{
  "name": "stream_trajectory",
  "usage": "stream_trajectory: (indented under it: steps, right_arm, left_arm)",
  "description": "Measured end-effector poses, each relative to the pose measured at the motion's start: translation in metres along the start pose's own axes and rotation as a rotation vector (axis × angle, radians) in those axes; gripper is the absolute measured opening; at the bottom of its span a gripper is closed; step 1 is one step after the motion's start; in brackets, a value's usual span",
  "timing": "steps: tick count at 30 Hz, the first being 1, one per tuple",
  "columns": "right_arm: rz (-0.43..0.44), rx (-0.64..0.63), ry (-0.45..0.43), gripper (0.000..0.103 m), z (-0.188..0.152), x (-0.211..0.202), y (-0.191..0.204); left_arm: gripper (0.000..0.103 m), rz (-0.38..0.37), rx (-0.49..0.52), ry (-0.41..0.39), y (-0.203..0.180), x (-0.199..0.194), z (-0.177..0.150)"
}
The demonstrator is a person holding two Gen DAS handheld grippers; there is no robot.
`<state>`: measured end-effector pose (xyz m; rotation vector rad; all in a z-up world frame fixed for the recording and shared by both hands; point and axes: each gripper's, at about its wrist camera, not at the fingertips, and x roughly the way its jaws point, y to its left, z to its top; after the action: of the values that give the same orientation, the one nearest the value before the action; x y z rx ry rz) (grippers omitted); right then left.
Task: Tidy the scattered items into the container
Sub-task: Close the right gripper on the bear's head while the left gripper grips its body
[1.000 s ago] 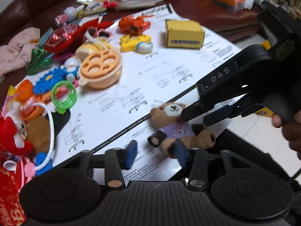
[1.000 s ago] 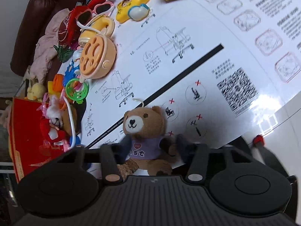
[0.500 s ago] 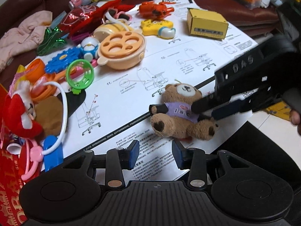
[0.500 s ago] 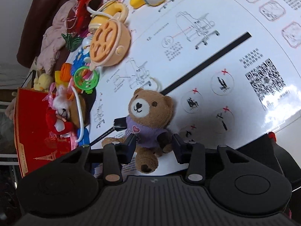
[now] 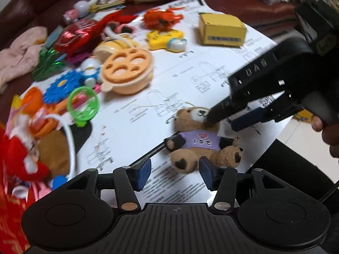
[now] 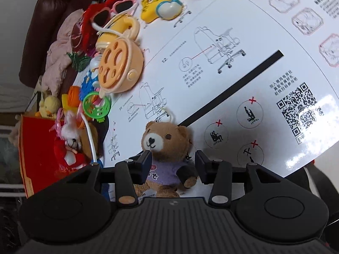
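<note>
A small brown teddy bear (image 5: pixel 199 139) in a purple shirt lies on a white instruction sheet (image 5: pixel 131 114). My left gripper (image 5: pixel 175 174) is open, its blue pads on either side of the bear's feet, not touching. My right gripper (image 6: pixel 172 165) is open with the bear's (image 6: pixel 167 146) body between its fingers. In the left wrist view the right gripper's (image 5: pixel 224 120) fingers reach the bear's head from the right. A red box (image 6: pixel 34 148) with plush toys stands at the left edge.
Toys crowd the left and far side: orange round lid (image 5: pixel 127 69), green ring (image 5: pixel 84 105), blue gear (image 5: pixel 60 86), yellow star toy (image 5: pixel 165 39), yellow box (image 5: pixel 222 29), orange crab (image 5: pixel 161 19), red plush (image 5: pixel 19 154). The sheet's right edge (image 6: pixel 307 160) overhangs the floor.
The right gripper has opened wider around the bear and shifted toward its head. The bear has turned and settled on the sheet. The left gripper has come closer to its feet.
</note>
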<state>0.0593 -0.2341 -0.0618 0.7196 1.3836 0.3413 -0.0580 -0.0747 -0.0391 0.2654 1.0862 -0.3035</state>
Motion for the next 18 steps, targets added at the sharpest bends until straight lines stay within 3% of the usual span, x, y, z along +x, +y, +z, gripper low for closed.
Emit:
stream_trajectory:
  steps: [1,2,3,18]
  right_arm:
    - [0.008,0.014,-0.003,0.055,0.001,-0.001,-0.002]
    - [0.019,0.03,-0.008,0.055,0.003,-0.001,-0.004]
    - [0.029,0.046,-0.011,0.056,0.004,-0.001,-0.006]
    - [0.119,0.177,0.022,0.06,0.023,0.027,-0.004]
  left_arm:
    - [0.055,0.011,0.021,0.004,-0.002,0.005,0.001]
    - [0.032,0.014,0.035,0.014,-0.003,0.01,0.002]
    - [0.026,0.005,0.037,0.032,-0.003,0.015,0.002]
    - [0.026,0.008,0.04,0.076,0.005,0.028,-0.006]
